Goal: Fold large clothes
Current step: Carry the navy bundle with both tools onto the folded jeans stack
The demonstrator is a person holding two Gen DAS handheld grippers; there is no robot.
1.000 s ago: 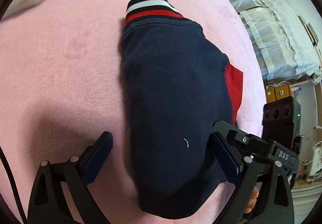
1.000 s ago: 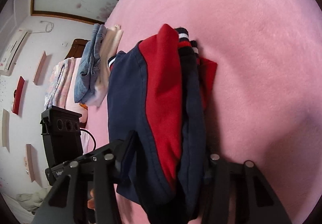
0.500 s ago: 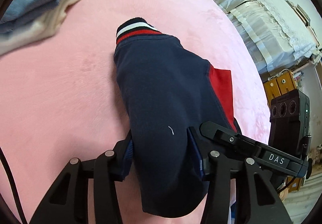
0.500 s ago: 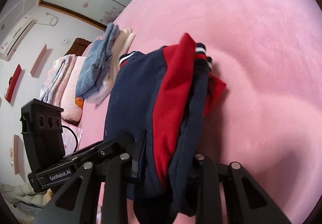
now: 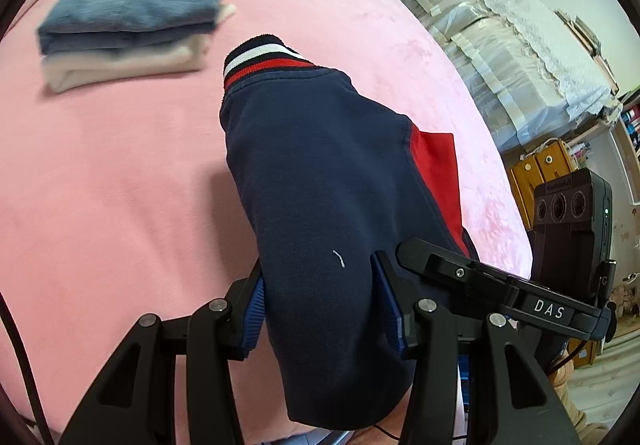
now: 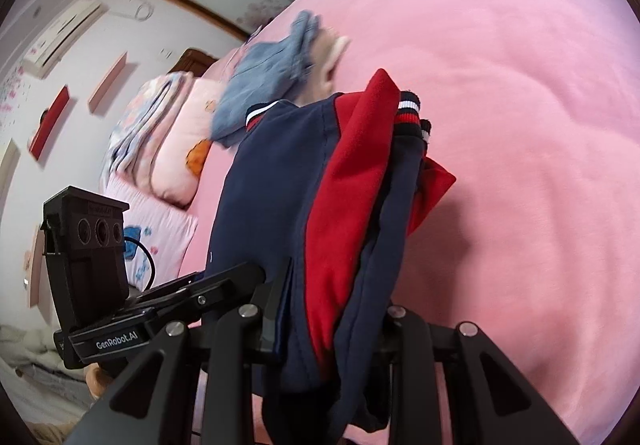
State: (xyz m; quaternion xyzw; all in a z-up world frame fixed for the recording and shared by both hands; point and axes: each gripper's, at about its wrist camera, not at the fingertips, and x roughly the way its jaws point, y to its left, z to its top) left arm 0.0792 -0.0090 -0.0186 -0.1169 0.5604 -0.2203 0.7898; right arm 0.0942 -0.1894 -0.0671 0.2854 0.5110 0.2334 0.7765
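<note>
A folded navy and red garment (image 5: pixel 320 173) with striped cuffs is held up over the pink bed (image 5: pixel 100 173). My left gripper (image 5: pixel 320 305) is shut on its near navy end. My right gripper (image 6: pixel 332 321) is shut on the same garment (image 6: pixel 320 205), gripping several navy and red layers side on. The far striped end (image 5: pixel 260 57) hangs toward the bed. Each gripper shows in the other's view, the right one (image 5: pixel 520 297) in the left wrist view and the left one (image 6: pixel 120 325) in the right.
A folded stack of blue denim on cream cloth (image 5: pixel 132 17) lies at the far left of the bed. Pillows and folded bedding (image 6: pixel 160 133) sit by the headboard. A covered white cabinet (image 5: pixel 500 45) and wooden furniture (image 5: pixel 540 173) stand past the bed's right edge.
The left gripper went from open around the garment to shut on it. Both grippers have lifted the garment and tilted up, so the folded stack has come into view.
</note>
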